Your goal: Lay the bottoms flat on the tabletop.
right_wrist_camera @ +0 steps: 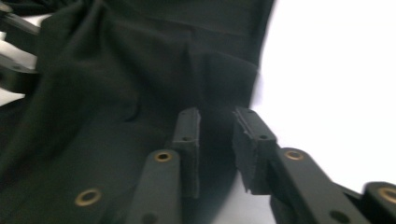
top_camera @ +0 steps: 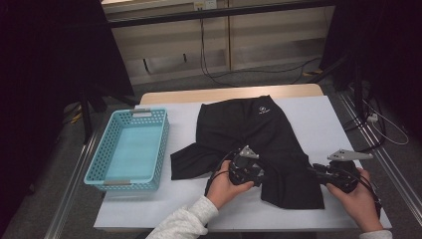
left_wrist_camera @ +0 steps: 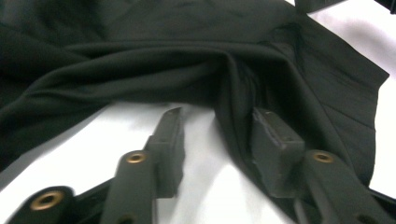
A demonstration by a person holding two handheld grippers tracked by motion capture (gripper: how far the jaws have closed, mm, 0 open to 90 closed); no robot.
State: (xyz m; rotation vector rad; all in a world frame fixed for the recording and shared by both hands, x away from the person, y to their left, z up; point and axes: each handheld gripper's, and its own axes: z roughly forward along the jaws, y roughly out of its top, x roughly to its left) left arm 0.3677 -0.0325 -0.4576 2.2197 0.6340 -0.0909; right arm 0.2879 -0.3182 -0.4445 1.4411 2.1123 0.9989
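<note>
High view: black shorts spread on the white table, beside a blue basket; left gripper and right gripper at the near hem.
Left gripper view: jaws parted, fabric between, unpinched.
Right gripper view: jaws parted over cloth, released.

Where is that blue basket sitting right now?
In the high view, the blue basket sits on the white table cover at its left side, apart from the black garment to its right.
</note>
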